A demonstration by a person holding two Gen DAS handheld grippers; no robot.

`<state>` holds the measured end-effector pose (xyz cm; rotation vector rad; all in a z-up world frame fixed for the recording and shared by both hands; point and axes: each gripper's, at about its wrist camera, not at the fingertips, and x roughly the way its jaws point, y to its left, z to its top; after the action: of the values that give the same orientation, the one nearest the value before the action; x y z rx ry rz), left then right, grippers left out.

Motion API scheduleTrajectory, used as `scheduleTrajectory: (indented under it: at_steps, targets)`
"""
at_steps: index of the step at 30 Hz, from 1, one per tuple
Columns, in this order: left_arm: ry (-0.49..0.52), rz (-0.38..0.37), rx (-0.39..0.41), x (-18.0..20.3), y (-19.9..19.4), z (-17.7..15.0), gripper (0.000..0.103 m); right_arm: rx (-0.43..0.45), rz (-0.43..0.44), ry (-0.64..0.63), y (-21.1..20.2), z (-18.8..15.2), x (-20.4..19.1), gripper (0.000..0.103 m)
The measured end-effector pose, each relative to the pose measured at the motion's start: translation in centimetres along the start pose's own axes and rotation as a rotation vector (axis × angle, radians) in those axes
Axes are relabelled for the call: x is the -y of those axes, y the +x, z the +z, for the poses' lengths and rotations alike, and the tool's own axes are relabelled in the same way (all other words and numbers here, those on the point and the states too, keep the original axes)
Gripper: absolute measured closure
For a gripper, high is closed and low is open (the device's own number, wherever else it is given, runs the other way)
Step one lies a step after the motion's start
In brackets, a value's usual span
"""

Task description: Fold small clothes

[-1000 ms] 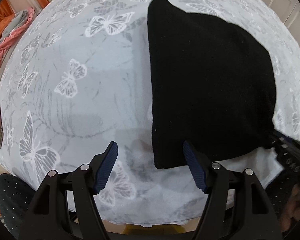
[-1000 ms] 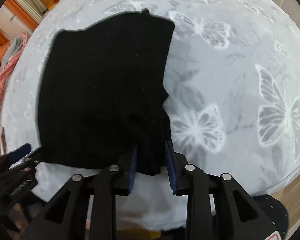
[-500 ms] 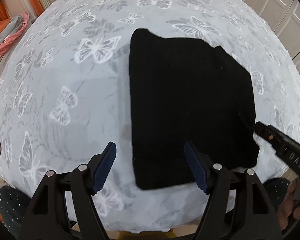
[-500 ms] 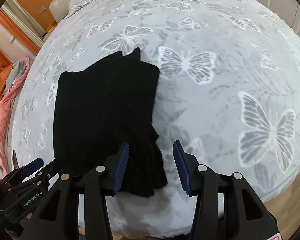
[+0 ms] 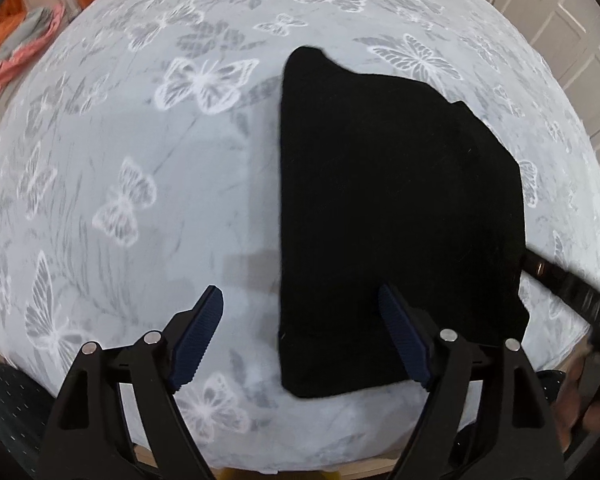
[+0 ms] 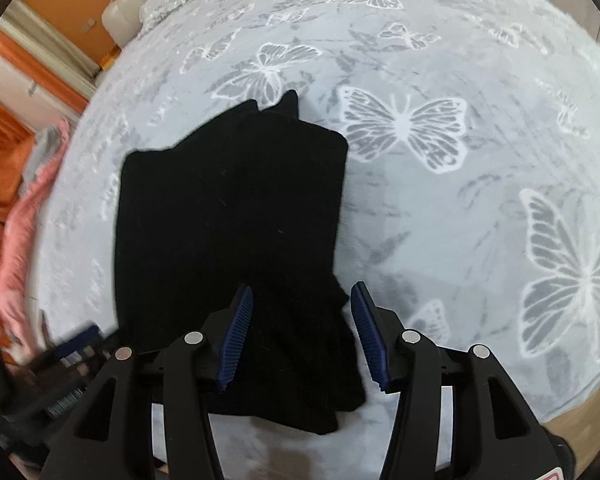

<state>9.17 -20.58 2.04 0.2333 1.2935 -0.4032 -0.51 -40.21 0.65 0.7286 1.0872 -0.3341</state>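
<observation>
A black knit garment (image 5: 396, 216) lies folded flat on the butterfly-print blanket (image 5: 140, 184); it also shows in the right wrist view (image 6: 236, 232). My left gripper (image 5: 300, 320) is open and empty, raised above the garment's near left edge. My right gripper (image 6: 302, 312) is open and empty, raised above the garment's bunched near right corner (image 6: 320, 380). The right gripper's arm (image 5: 568, 284) shows at the right edge of the left wrist view. The left gripper (image 6: 76, 344) shows at the lower left of the right wrist view.
A pink cloth (image 6: 24, 232) lies at the blanket's (image 6: 460, 200) left edge, also in the left wrist view (image 5: 16, 72). Orange wall and curtain (image 6: 4, 152) stand far left. White cabinet doors (image 5: 572, 40) stand at right. The blanket's near edge drops off below both grippers.
My right gripper let go of the garment's corner, opened wide and lifted back. My left gripper stayed open and rose away, so the garment lies flat on the blanket.
</observation>
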Motion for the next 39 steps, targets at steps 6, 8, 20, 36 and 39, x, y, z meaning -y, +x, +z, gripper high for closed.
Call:
scheduleTrajectory:
  at_steps: [6,8,20,36,39]
  targets:
    - [-0.063,0.008,-0.024,-2.6,-0.5,-1.8,0.025,-0.049,-0.002,-0.044,2.6,2.6,-1.4,0.089]
    - [-0.073,0.007,-0.019,-3.3,-1.0,-2.1,0.025,0.013,0.035,-0.144,0.1,3.1,-4.4,0.091]
    - [-0.083,-0.045,-0.021,-2.3,-1.1,-1.8,0.018,0.016,-0.017,-0.006,0.1,1.8,0.8,0.084]
    - [-0.014,-0.085,-0.059,3.1,3.6,2.9,0.014,-0.039,0.072,0.096,2.1,-1.8,2.4,0.047]
    - [-0.015,-0.093,-0.064,3.5,4.3,3.4,0.012,-0.044,0.075,0.085,2.7,-1.1,1.9,0.042]
